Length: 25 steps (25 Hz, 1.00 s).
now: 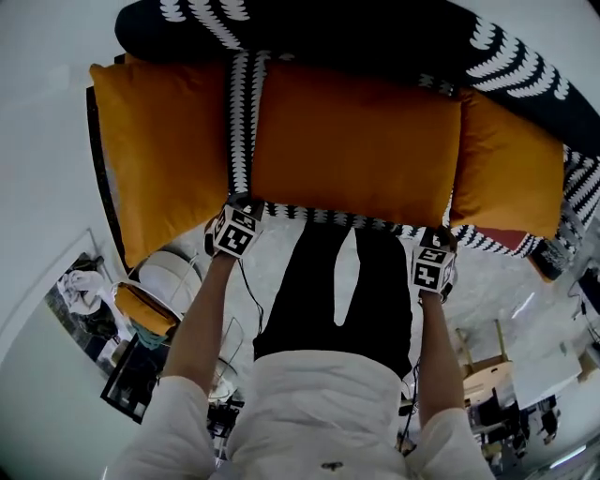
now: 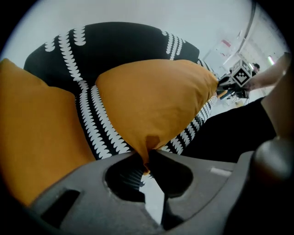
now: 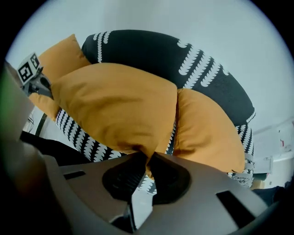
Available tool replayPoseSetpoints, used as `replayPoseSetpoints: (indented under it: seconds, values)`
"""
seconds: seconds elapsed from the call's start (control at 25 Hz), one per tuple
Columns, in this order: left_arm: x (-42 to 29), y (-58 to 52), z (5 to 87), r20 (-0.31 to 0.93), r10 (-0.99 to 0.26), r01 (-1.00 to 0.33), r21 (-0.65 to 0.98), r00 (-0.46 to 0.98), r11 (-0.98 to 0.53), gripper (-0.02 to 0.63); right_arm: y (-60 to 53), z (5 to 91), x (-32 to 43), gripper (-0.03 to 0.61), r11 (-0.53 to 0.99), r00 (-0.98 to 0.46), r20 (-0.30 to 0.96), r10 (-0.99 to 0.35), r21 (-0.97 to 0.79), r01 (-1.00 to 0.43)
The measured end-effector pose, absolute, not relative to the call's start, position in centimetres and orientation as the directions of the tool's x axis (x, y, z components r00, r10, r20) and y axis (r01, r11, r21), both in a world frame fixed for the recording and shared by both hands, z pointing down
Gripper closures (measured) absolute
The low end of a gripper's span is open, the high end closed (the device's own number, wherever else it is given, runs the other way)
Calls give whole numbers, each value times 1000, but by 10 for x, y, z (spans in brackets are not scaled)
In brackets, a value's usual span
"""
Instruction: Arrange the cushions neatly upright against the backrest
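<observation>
The middle rectangular orange fabric cushion (image 1: 356,141) lies across the black sofa with white scalloped stripes (image 1: 319,28), between 2 more: the left orange cushion (image 1: 159,150) and the right orange cushion (image 1: 511,173). The left claw (image 2: 148,158) pinches its near left corner, and the right claw (image 3: 148,161) pinches its near right corner.

My head camera looks steeply down onto the sofa (image 1: 328,28). Cameras on the left gripper (image 2: 147,159) and right gripper (image 3: 148,161) face the middle cushion (image 1: 356,141) closely; all views share it.
</observation>
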<state>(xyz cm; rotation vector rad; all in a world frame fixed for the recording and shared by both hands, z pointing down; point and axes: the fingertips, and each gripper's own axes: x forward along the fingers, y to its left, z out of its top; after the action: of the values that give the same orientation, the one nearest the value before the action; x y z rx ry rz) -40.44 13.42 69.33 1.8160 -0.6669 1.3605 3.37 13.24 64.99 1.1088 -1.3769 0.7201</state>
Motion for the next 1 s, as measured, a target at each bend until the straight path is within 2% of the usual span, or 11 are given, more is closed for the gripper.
replayPoseSetpoints:
  seconds: [0.16,0.48,0.64,1.0]
  values:
    - [-433,141,649,948,7,-801,273,318,-532,580,131,612,8,542,354,51,971,-234,134,-926]
    - [-450,95,575,918,-134,-839,271,372,-472,583,90,545,-8,545,281,-12,934,-358,96,-955]
    - [-456,51,544,889,-230,-858,268,395,-439,583,52,517,-11,549,240,-10,903,-428,103,-965]
    - [-456,-59,525,835,-352,-858,243,423,-453,583,-56,485,-20,552,190,40,820,-572,180,-965]
